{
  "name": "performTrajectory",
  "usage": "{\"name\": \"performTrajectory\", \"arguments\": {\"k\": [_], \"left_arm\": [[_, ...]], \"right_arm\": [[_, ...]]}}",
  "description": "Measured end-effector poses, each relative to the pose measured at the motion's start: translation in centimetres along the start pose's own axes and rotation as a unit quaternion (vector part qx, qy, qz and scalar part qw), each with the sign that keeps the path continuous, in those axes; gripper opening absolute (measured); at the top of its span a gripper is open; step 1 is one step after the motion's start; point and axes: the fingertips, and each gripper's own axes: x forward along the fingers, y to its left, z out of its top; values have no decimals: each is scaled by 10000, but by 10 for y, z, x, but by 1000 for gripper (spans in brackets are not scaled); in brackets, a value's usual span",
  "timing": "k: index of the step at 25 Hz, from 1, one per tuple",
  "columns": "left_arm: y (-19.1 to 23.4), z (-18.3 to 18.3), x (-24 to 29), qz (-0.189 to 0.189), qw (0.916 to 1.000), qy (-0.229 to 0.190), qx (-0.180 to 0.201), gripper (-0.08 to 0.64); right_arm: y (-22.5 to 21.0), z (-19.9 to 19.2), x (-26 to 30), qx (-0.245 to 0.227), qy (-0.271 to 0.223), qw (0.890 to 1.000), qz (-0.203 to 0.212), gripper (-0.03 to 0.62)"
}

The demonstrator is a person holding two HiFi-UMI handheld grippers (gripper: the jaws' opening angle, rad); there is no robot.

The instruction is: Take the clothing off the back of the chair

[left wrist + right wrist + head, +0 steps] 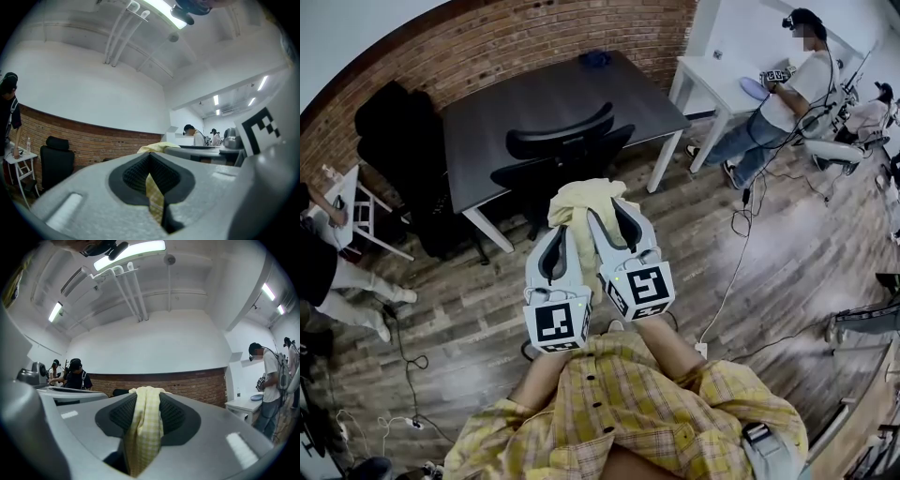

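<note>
Head view: the yellow shirt (pixel 579 201) is held bunched in the air just before the chair (pixel 559 142), clamped in both the left gripper (pixel 556 232) and the right gripper (pixel 614 215), yet only a thin edge is pinched on the left, so a slip there is judged likely.
</note>
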Motion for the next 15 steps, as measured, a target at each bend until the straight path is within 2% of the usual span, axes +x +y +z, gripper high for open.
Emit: {"name": "performTrajectory", "arguments": {"k": [15], "left_arm": [[5,-4,2,43,10000,14,4,0]], "right_arm": [[1,-9,-8,11,43,10000,-57,152]]}}
